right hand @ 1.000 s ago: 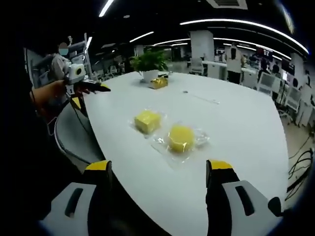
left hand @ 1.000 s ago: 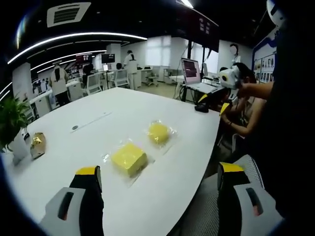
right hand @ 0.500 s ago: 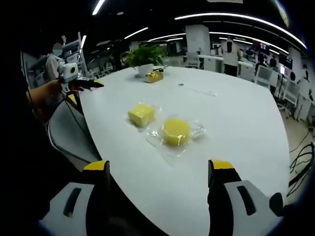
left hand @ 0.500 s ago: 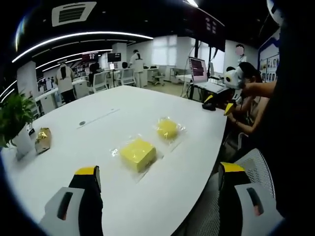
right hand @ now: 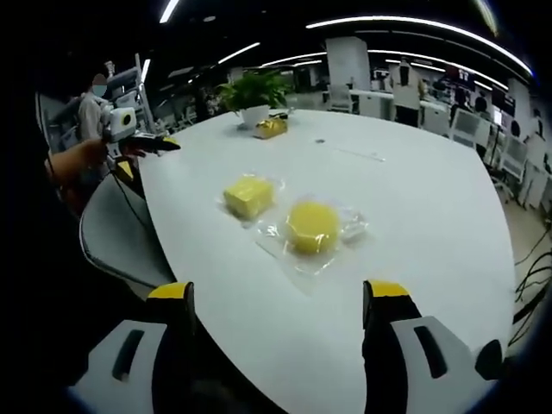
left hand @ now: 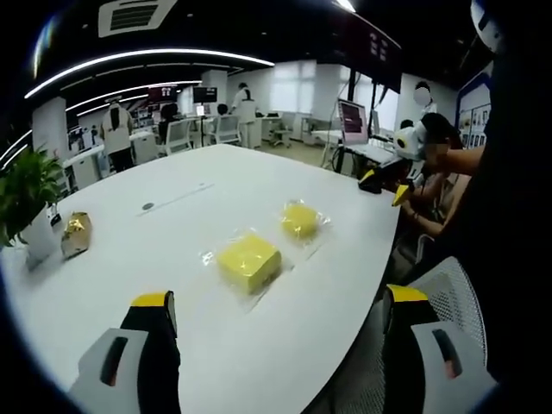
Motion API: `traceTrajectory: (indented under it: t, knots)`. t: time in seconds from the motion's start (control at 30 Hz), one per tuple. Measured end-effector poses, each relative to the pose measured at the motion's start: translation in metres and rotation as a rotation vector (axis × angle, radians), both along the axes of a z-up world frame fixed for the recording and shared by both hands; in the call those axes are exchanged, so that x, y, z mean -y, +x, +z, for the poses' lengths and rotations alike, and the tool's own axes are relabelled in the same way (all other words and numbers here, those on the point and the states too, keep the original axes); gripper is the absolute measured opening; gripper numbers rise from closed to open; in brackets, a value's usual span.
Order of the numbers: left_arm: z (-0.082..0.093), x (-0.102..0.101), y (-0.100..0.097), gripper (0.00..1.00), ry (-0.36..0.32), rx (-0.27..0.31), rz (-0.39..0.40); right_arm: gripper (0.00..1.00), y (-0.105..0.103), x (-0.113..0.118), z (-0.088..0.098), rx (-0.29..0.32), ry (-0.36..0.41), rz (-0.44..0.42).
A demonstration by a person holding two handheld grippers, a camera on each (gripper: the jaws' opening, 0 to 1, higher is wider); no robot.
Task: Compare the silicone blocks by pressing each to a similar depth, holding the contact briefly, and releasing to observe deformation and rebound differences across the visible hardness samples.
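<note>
Two yellow silicone samples lie on the white table [left hand: 172, 224], each in a clear wrapper: a square block [left hand: 248, 260] and a rounder block [right hand: 312, 226]. They sit side by side, close but apart, near the table's edge, evidently laid out so either gripper can reach them in turn.

Left gripper [left hand: 276, 332]: jaws wide apart, holding nothing, raised off the table. The square block lies ahead between the lines of the jaws, the rounder block [left hand: 300, 218] beyond it and to the right.

Right gripper [right hand: 278, 323]: jaws likewise spread, empty, clear of the surface. The rounder block lies ahead, just off centre, with the square block [right hand: 248, 195] further on and to the left.

No block is in contact; pressing is judged not yet begun. A potted plant [right hand: 253, 93] and a small gold packet [right hand: 271, 128] stand well beyond the samples.
</note>
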State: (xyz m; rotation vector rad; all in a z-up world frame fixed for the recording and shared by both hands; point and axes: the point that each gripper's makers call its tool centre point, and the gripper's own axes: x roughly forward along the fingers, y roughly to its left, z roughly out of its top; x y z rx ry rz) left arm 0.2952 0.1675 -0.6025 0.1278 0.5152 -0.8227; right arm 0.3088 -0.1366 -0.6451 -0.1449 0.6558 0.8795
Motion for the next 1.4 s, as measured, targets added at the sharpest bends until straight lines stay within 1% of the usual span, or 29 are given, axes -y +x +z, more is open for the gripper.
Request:
traceTrajectory:
  t: [0.1, 0.17, 0.23, 0.27, 0.33, 0.37, 0.4, 0.43, 0.47, 0.5, 0.57, 0.6, 0.67, 0.73, 0.77, 0.83, 0.87, 0.9, 0.97, 1.0, 1.03, 1.1, 1.17, 1.2, 1.23, 1.27, 1.33, 1.37, 1.4]
  knots:
    - [-0.002, 0.0, 0.004, 0.98, -0.007, -0.013, 0.001, 0.73, 0.0, -0.001, -0.001, -0.011, -0.007, 0.003]
    - [-0.006, -0.002, 0.01, 0.98, -0.028, -0.041, 0.02, 0.73, 0.001, -0.001, 0.0, -0.008, -0.008, 0.005]
    - [-0.011, -0.004, 0.017, 0.97, -0.056, -0.09, 0.052, 0.73, 0.003, -0.001, 0.001, -0.009, -0.005, 0.004]
    - [-0.013, -0.004, 0.02, 0.96, -0.064, -0.103, 0.059, 0.72, 0.004, -0.001, 0.001, -0.01, -0.004, 0.002]
    - [-0.015, -0.001, 0.026, 0.9, -0.093, -0.133, 0.051, 0.72, 0.004, 0.0, 0.001, -0.013, -0.007, 0.002]
    - [-0.016, 0.001, 0.03, 0.89, -0.121, -0.151, 0.052, 0.72, 0.004, 0.001, 0.0, -0.015, -0.011, -0.001]
    - [-0.016, 0.003, 0.034, 0.9, -0.15, -0.174, 0.067, 0.72, 0.004, 0.002, 0.0, -0.015, -0.012, -0.003]
    - [-0.018, 0.005, 0.04, 0.91, -0.186, -0.209, 0.083, 0.72, 0.004, 0.003, 0.0, -0.018, -0.014, -0.005]
    - [-0.02, 0.005, 0.045, 0.9, -0.199, -0.224, 0.089, 0.72, 0.003, 0.003, -0.001, -0.02, -0.014, -0.005]
    - [-0.024, 0.001, 0.052, 0.88, -0.196, -0.25, 0.116, 0.72, 0.003, 0.004, -0.002, -0.022, -0.015, -0.008]
    - [-0.028, -0.002, 0.067, 0.86, -0.204, -0.263, 0.147, 0.72, 0.002, 0.006, -0.002, -0.024, -0.015, -0.02]
    - [-0.029, -0.002, 0.076, 0.84, -0.247, -0.296, 0.179, 0.73, 0.001, 0.007, -0.003, -0.027, -0.013, -0.028]
    - [-0.029, 0.0, 0.091, 0.79, -0.33, -0.351, 0.212, 0.72, 0.0, 0.008, -0.004, -0.035, -0.014, -0.036]
    - [-0.032, -0.001, 0.108, 0.73, -0.355, -0.353, 0.225, 0.72, -0.003, 0.008, -0.006, -0.046, -0.018, -0.037]
    - [-0.033, -0.001, 0.11, 0.71, -0.36, -0.362, 0.233, 0.72, -0.004, 0.009, -0.007, -0.051, -0.023, -0.035]
    - [-0.04, 0.003, 0.12, 0.69, -0.39, -0.408, 0.244, 0.72, -0.005, 0.01, -0.008, -0.054, -0.029, -0.037]
    - [-0.042, 0.005, 0.123, 0.68, -0.431, -0.45, 0.266, 0.71, -0.006, 0.01, -0.008, -0.056, -0.031, -0.041]
    - [-0.046, 0.006, 0.127, 0.67, -0.478, -0.513, 0.292, 0.71, -0.007, 0.011, -0.008, -0.058, -0.033, -0.044]
    - [-0.053, 0.005, 0.138, 0.64, -0.506, -0.505, 0.314, 0.71, -0.007, 0.012, -0.006, -0.057, -0.027, -0.05]
    - [-0.057, 0.004, 0.14, 0.63, -0.488, -0.505, 0.308, 0.71, -0.007, 0.012, -0.006, -0.058, -0.022, -0.054]
    - [-0.063, 0.005, 0.143, 0.63, -0.479, -0.514, 0.306, 0.71, -0.007, 0.013, -0.007, -0.062, -0.02, -0.057]
    - [-0.076, 0.007, 0.145, 0.63, -0.476, -0.563, 0.314, 0.7, -0.008, 0.014, -0.008, -0.067, -0.021, -0.061]
    - [-0.082, 0.007, 0.151, 0.62, -0.491, -0.566, 0.328, 0.69, -0.009, 0.013, -0.007, -0.068, -0.008, -0.065]
    - [-0.087, 0.007, 0.154, 0.61, -0.512, -0.589, 0.344, 0.68, -0.009, 0.013, -0.005, -0.059, -0.001, -0.073]
    - [-0.088, 0.007, 0.159, 0.59, -0.544, -0.599, 0.373, 0.68, -0.007, 0.013, -0.002, -0.042, 0.013, -0.079]
    - [-0.089, 0.007, 0.165, 0.56, -0.593, -0.599, 0.4, 0.68, -0.008, 0.013, -0.001, -0.041, 0.018, -0.081]
    - [-0.091, 0.007, 0.171, 0.49, -0.676, -0.641, 0.444, 0.66, -0.009, 0.013, -0.001, -0.045, 0.015, -0.082]
    - [-0.093, 0.008, 0.172, 0.45, -0.695, -0.649, 0.448, 0.66, -0.009, 0.014, 0.0, -0.047, 0.013, -0.078]
    - [-0.096, 0.01, 0.172, 0.44, -0.71, -0.658, 0.448, 0.64, -0.009, 0.015, 0.003, -0.039, 0.023, -0.082]
